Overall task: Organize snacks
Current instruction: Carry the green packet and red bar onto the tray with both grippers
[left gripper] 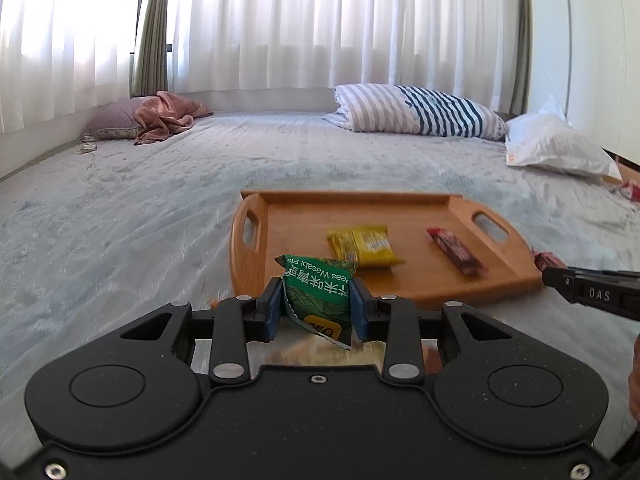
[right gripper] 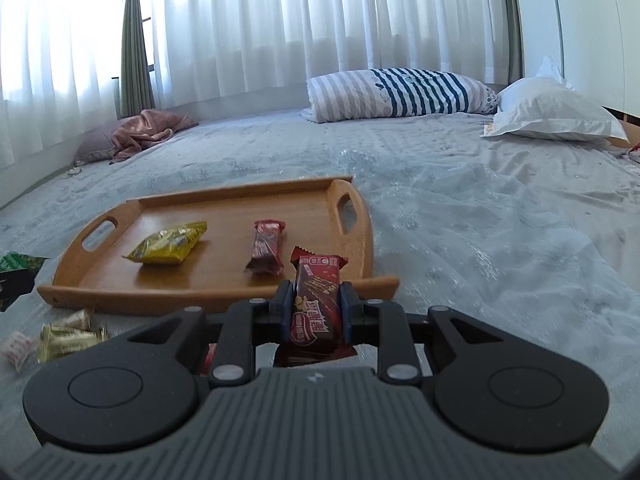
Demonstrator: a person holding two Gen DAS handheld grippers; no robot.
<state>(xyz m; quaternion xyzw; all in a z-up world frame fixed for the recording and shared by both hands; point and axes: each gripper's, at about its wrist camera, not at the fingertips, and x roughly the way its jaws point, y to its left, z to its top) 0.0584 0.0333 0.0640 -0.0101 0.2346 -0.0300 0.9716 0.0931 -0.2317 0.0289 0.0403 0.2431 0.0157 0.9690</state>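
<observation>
A wooden tray [left gripper: 404, 202] [right gripper: 224, 194] with cut-out handles lies on the bed. On it rest a yellow snack packet [left gripper: 366, 244] [right gripper: 168, 243] and a dark red snack bar [left gripper: 456, 250] [right gripper: 266, 246]. My left gripper [left gripper: 318, 300] is shut on a green wasabi pea packet [left gripper: 320, 292], held above the bed just before the tray's near edge. My right gripper [right gripper: 316, 304] is shut on a red wafer bar [right gripper: 318, 300], upright between the pads, near the tray's near right corner. In the left wrist view the right gripper's finger [left gripper: 592, 292] and its red bar's tip [left gripper: 546, 260] enter from the right.
Several small wrapped candies [right gripper: 60, 336] lie loose on the grey bedspread [right gripper: 500, 240] near the tray's front left. A striped pillow [left gripper: 416, 114] [right gripper: 400, 94], a white pillow [left gripper: 556, 144] [right gripper: 552, 114] and a pink cloth on a mauve pillow [left gripper: 164, 116] lie at the far side, below the curtains.
</observation>
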